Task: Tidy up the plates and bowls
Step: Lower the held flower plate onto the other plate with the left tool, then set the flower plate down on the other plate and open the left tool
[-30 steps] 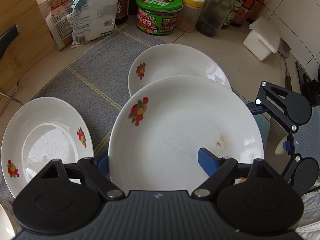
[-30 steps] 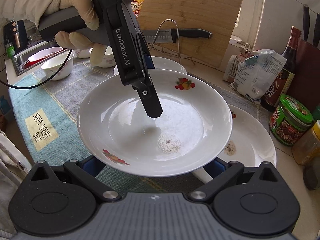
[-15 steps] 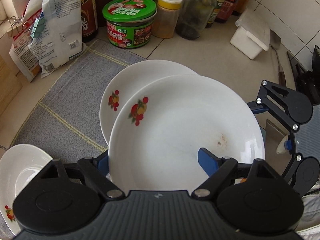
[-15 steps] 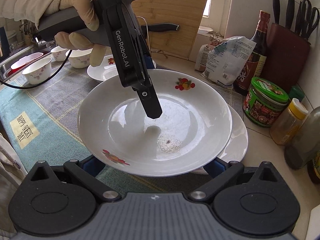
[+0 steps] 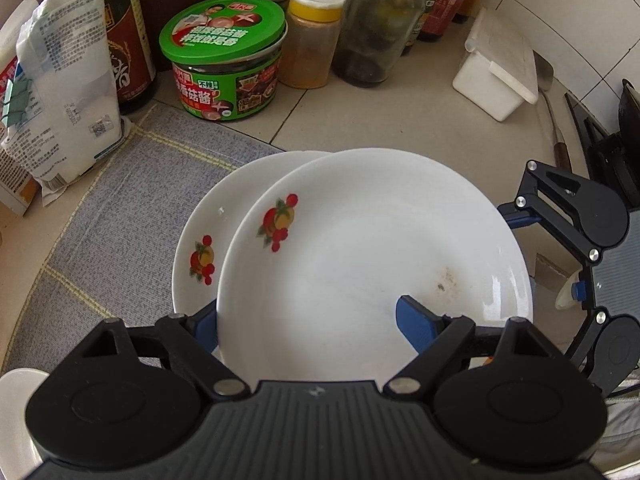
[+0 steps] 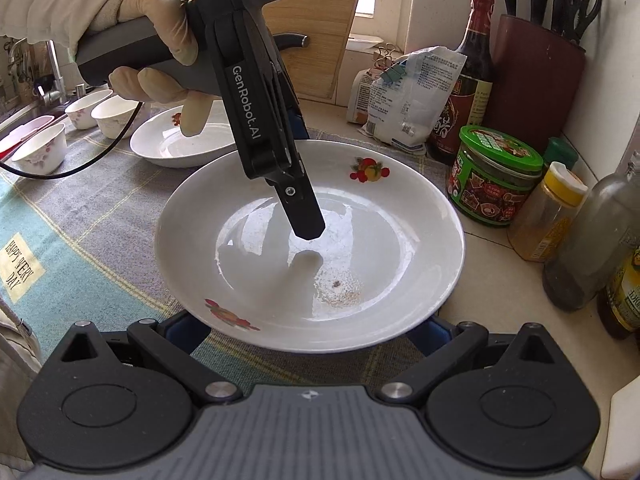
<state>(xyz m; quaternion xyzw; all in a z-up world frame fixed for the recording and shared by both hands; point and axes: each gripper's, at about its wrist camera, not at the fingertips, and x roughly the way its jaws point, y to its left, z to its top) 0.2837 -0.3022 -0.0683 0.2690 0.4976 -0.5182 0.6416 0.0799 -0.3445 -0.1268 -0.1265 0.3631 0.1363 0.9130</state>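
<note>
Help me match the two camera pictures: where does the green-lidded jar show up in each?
Left wrist view: green-lidded jar at upper left of centre, behind the grey mat.
Right wrist view: same jar at right of centre, just beyond the held plate.
Shared landmark: the yellow-capped spice bottle right beside it.

The held plate (image 5: 372, 264) covers most of the plate beneath it (image 5: 200, 248). It also hides the left gripper's (image 5: 308, 328) left finger. The right gripper's (image 6: 308, 332) fingertips disappear under its near rim.

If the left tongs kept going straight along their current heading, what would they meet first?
The held white plate already sits across the left tongs; beyond it, probably the second fruit-print plate lying underneath, though the gap between them is unclear.
</note>
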